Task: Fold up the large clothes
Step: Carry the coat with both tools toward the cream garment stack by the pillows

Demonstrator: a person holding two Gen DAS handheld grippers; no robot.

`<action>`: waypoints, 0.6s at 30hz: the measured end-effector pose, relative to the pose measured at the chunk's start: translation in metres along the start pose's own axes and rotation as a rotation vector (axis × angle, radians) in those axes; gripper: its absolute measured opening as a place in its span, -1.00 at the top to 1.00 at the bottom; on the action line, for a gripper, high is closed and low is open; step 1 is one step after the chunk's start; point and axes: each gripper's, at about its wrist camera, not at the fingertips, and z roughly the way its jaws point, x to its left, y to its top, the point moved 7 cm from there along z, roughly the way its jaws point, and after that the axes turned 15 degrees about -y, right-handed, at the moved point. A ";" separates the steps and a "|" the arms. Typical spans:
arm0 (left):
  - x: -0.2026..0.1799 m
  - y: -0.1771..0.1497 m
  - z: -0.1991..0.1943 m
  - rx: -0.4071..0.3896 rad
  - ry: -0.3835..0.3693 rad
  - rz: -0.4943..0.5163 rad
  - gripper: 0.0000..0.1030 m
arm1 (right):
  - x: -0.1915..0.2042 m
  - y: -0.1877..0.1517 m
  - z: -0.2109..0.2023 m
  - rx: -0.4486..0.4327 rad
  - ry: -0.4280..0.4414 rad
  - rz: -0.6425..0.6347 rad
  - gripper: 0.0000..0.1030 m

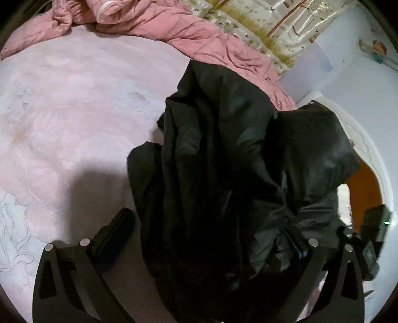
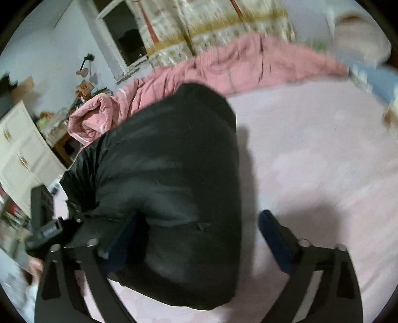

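Note:
A black puffy jacket lies bundled on the pink bed sheet. In the left wrist view my left gripper stands wide open over the jacket's near end. Its left finger is free above the sheet, and its right finger is half buried in the folds. In the right wrist view the jacket is a rounded heap. My right gripper is open too: its left finger rests against the jacket's side, while its right finger hangs clear over the sheet.
A crumpled pink quilt lies along the far side of the bed, with a patterned curtain behind it. The bed's edge and orange floor are at the right in the left wrist view. A white cabinet stands beside the bed.

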 end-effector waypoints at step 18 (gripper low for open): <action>-0.050 0.006 -0.015 -0.063 -0.222 0.069 0.21 | 0.011 0.000 -0.018 -0.094 0.128 0.021 0.03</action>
